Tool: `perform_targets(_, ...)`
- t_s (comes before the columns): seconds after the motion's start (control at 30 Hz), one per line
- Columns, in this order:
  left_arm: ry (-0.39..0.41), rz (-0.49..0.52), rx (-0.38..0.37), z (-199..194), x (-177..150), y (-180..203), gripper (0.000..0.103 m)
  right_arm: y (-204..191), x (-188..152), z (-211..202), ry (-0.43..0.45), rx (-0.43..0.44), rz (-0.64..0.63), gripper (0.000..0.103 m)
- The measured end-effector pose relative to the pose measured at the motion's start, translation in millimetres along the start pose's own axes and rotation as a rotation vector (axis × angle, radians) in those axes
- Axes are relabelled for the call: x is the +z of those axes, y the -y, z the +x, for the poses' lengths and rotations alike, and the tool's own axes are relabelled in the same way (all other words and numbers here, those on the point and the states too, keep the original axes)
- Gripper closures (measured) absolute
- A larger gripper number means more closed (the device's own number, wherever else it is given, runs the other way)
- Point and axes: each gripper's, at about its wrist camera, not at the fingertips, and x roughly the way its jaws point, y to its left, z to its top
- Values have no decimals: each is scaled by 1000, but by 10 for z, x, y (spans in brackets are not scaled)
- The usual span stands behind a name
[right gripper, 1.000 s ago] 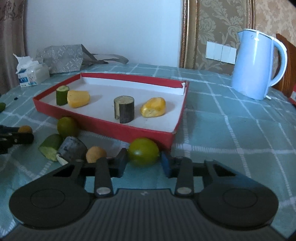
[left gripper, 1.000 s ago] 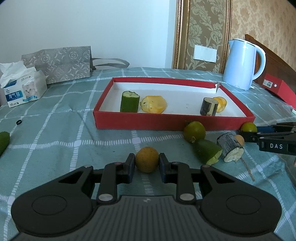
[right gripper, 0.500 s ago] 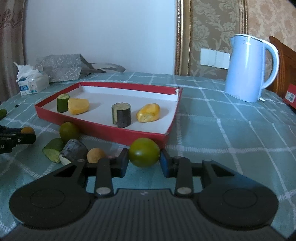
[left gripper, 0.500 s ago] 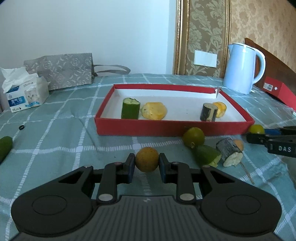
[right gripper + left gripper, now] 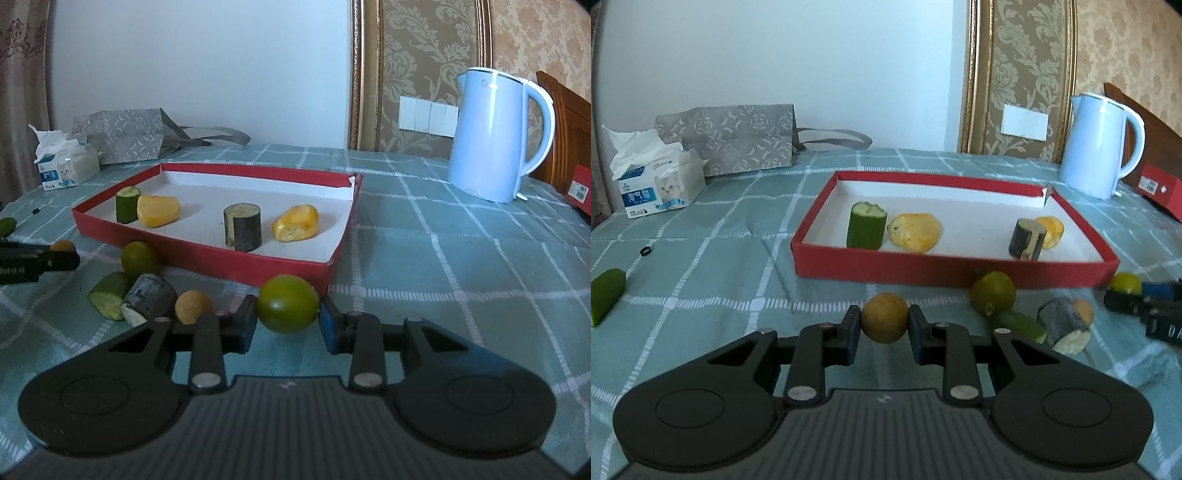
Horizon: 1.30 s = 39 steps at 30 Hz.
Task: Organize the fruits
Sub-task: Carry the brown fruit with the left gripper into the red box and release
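Note:
My left gripper (image 5: 884, 325) is shut on a small brown-yellow round fruit (image 5: 884, 316), in front of the red tray (image 5: 945, 271). My right gripper (image 5: 288, 316) is shut on a green round fruit (image 5: 288, 304) by the tray's near right corner (image 5: 325, 271). Inside the tray stand a green cucumber piece (image 5: 867, 229), a yellow chunk (image 5: 916, 232), a dark cylinder (image 5: 1027, 239) and another yellow chunk (image 5: 1052, 232). On the cloth outside lie a green round fruit (image 5: 993, 297), a cucumber wedge (image 5: 1019, 325), a grey-skinned piece (image 5: 1062, 321) and a small brown fruit (image 5: 192, 306).
A pale blue kettle (image 5: 1100, 144) stands at the back right beside a red box (image 5: 1160, 188). A tissue box (image 5: 661, 184) and a grey bag (image 5: 735, 136) sit at the back left. A green wedge (image 5: 605, 295) and a black ring (image 5: 645, 251) lie at the left.
The left wrist view has tipped upward a little, so the tray and loose pieces sit lower in the picture. Both grips hold as before.

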Motion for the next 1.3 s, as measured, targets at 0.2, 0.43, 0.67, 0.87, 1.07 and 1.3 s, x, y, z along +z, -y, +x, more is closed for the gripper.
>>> perform_targets(0.2,12,18,-13,49,140,99,76,2,-7,3,-6,3,4,69)
perform_targets(0.43,39,32,-32,146,316,230,76,7,-3,20,-14,8,8,69)
perform_targets(0.67,43,61,-28,424,546,381,76,8,-5,38,-22,13,13,69)
perform_targets(0.87,13,87,-25,724,661,500,76,21,-1,60,-34,22,18,69)
perform_targets(1.07,-13,106,-11,926,675,600,76,12,0,78,-41,31,12,69)
perform_targets(1.3,11,142,-5,970,681,705,49,7,1,89,-45,36,8,69)
